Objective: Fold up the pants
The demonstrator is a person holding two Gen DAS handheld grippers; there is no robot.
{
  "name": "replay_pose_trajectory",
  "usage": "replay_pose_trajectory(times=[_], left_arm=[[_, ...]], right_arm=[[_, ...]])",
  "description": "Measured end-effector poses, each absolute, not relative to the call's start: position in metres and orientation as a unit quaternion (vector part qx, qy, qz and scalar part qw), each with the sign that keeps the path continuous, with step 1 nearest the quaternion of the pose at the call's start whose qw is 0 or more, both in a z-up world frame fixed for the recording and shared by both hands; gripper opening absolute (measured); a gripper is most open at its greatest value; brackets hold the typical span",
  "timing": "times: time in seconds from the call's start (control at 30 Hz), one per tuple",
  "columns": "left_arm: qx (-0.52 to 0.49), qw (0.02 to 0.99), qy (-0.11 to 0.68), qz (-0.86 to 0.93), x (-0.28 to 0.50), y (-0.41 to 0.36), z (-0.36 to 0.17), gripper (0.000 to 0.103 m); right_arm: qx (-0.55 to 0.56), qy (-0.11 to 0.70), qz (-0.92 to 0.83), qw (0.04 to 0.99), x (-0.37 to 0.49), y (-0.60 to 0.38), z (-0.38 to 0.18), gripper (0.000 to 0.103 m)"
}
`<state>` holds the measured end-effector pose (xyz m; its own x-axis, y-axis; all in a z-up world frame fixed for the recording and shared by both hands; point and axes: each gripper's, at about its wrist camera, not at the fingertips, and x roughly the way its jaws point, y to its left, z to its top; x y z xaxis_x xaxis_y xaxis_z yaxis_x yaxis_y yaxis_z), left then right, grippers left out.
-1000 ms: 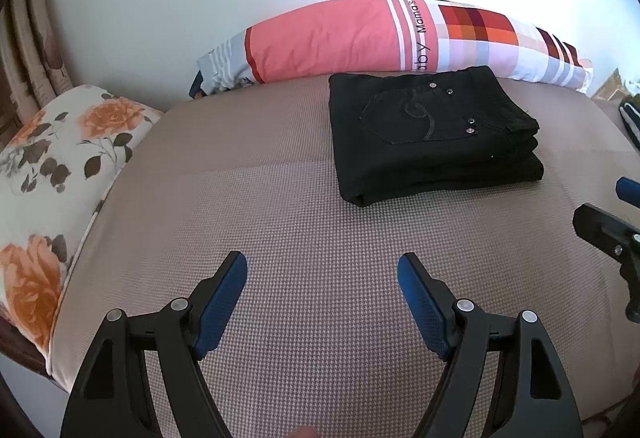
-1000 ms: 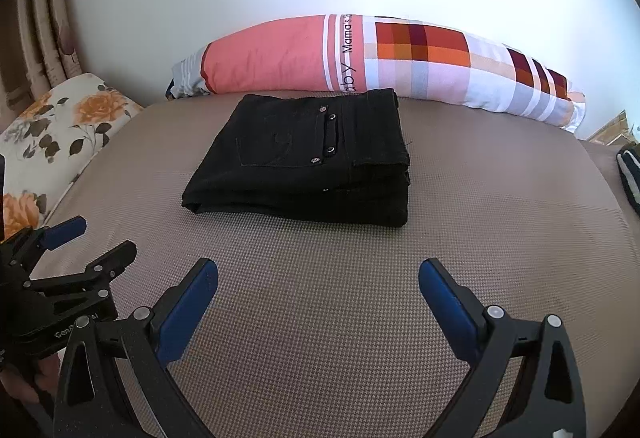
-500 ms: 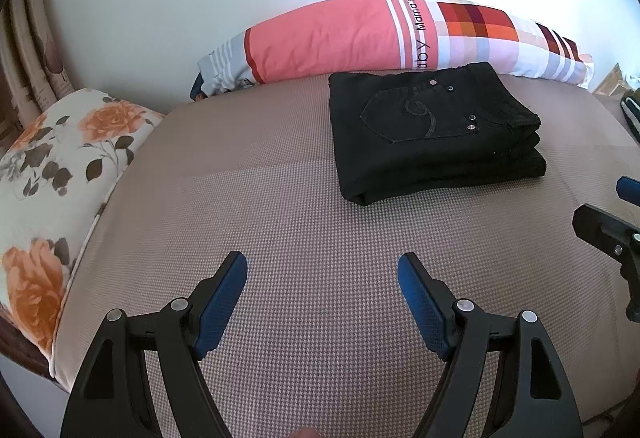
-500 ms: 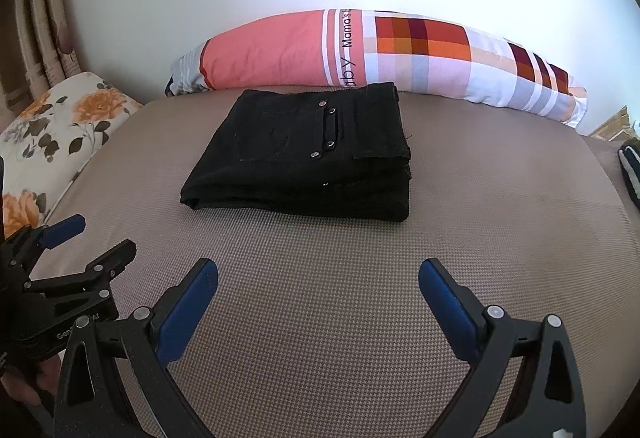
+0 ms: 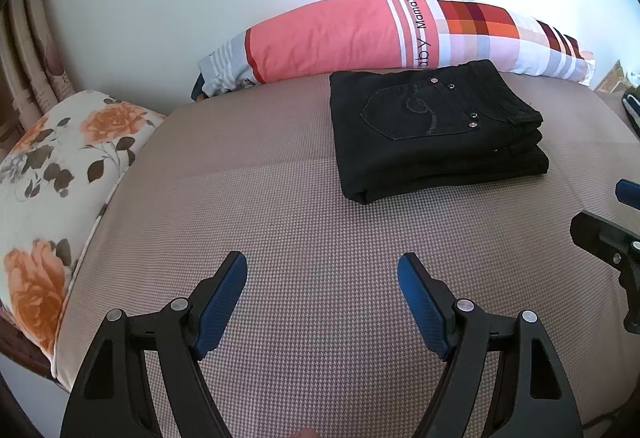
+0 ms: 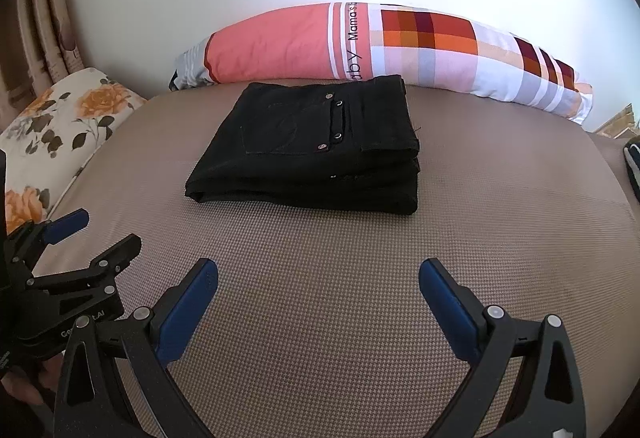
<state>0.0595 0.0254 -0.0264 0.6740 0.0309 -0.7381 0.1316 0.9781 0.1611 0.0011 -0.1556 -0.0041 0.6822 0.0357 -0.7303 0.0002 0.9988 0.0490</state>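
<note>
Black pants [image 5: 432, 130] lie folded into a compact stack on the beige bed cover, a back pocket with rivets facing up. In the right wrist view the same pants [image 6: 316, 150] sit straight ahead. My left gripper [image 5: 322, 274] stands open over bare cover, well short of the stack and to its left. My right gripper [image 6: 318, 278] is open too, nothing between its blue pads, a stretch of cover between it and the stack. The left gripper [image 6: 96, 234] also shows at the left edge of the right wrist view, and part of the right gripper [image 5: 624, 222] at the right edge of the left wrist view.
A long pink and checked pillow [image 5: 392, 34] lies against the white wall behind the pants. A floral cushion [image 5: 52, 174] marks the bed's left side. A dark striped item [image 6: 632, 166] pokes in at the far right. The beige cover [image 6: 320, 318] spreads between the grippers and the stack.
The views shifted only slightly across the frames. Pants and both grippers stay as they were, jaws equally wide.
</note>
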Motion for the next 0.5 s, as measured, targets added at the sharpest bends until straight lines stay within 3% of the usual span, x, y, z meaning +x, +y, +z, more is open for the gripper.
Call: replay_pose_trajectory(times=[0.5], left_arm=[[0.111, 0.910, 0.399, -0.027, 0.0611, 0.0251, -0.0273, 0.078]], right_arm=[[0.021, 0.399, 0.010, 0.916, 0.0006, -0.1570, -0.0070, 0.100]])
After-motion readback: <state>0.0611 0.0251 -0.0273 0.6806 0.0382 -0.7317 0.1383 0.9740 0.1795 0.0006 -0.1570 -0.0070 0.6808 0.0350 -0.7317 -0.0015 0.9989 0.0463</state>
